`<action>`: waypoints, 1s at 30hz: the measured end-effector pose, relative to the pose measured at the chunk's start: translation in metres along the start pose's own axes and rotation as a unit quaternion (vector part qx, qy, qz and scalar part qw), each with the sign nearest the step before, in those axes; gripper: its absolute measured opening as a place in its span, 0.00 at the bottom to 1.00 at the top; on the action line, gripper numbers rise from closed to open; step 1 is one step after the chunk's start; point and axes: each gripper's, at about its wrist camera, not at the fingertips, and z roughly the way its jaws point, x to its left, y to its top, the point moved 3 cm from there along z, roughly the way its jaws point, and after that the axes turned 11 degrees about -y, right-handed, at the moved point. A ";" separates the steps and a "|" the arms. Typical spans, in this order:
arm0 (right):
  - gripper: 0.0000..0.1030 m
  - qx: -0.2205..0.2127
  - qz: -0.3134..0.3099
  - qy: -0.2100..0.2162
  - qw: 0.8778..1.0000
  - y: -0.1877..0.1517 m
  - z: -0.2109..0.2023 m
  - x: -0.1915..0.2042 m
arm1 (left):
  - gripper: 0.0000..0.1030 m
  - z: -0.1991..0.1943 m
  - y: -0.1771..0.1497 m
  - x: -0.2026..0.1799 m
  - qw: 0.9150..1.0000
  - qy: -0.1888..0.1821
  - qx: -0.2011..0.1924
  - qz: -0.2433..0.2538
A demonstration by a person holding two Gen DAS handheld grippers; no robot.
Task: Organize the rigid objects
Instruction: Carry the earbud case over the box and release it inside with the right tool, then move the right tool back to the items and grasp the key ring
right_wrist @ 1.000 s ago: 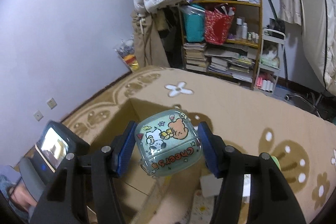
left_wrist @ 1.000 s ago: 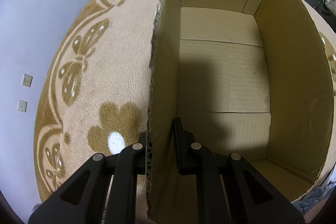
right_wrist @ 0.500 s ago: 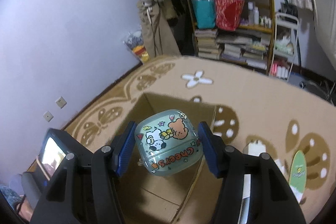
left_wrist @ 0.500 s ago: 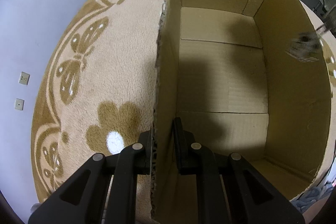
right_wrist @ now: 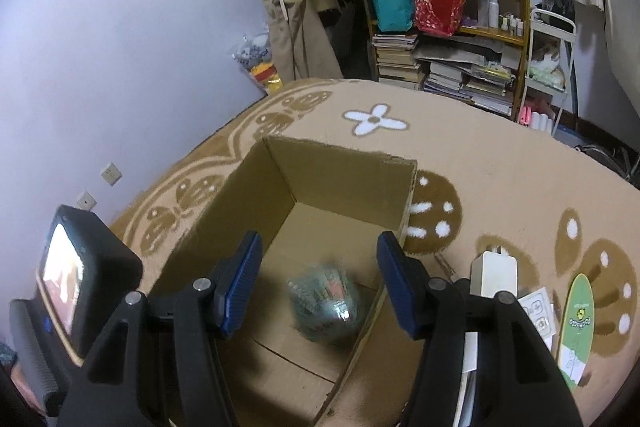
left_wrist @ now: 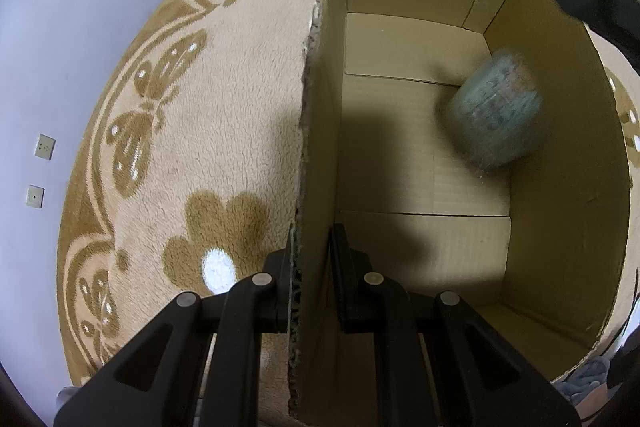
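Step in hand, boxing: tin point(right_wrist: 323, 301), blurred, inside box point(right_wrist: 360, 157) by its right wall; right gripper point(right_wrist: 318, 283) spread, empty above; left gripper point(left_wrist: 310, 267) pinching box wall; next, likely fetching the items on the rug point(right_wrist: 480, 155).

Right tongs point(right_wrist: 318, 279) released tin point(right_wrist: 324, 301) into box point(right_wrist: 340, 167).
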 end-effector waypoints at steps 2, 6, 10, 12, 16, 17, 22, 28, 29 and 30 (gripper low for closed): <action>0.68 0.000 0.003 0.000 1.000 0.002 -0.005 -0.002 | 0.12 -0.001 0.001 0.000 1.000 0.007 -0.001 0.000; 0.90 -0.017 0.007 -0.015 1.000 0.004 -0.019 -0.013 | 0.12 0.000 0.001 0.001 1.000 0.007 -0.001 0.000; 1.00 -0.019 0.016 -0.041 0.999 0.003 -0.027 -0.032 | 0.12 -0.001 0.001 0.002 1.000 0.006 -0.001 -0.001; 1.00 -0.013 0.020 -0.051 0.998 0.000 -0.027 -0.043 | 0.12 -0.001 0.001 0.002 1.000 0.005 0.000 -0.002; 1.00 0.007 0.032 -0.066 0.997 -0.012 -0.025 -0.063 | 0.12 -0.001 0.001 0.002 1.000 0.006 0.000 -0.001; 1.00 0.014 0.034 -0.071 0.997 -0.017 -0.023 -0.067 | 0.12 -0.002 0.001 0.003 1.000 0.006 0.000 -0.002; 1.00 0.040 0.031 -0.079 0.996 -0.037 -0.021 -0.077 | 0.12 -0.001 0.001 0.002 1.000 0.007 -0.001 -0.001; 1.00 0.078 0.027 -0.078 0.994 -0.062 -0.016 -0.078 | 0.12 -0.001 0.000 0.002 1.000 0.006 -0.001 -0.003; 1.00 0.085 0.026 -0.079 0.993 -0.066 -0.014 -0.077 | 0.12 -0.001 0.000 0.002 1.000 0.006 -0.001 -0.002; 1.00 0.090 0.028 -0.078 0.992 -0.071 -0.015 -0.077 | 0.12 -0.001 -0.001 0.002 1.000 0.007 -0.001 -0.002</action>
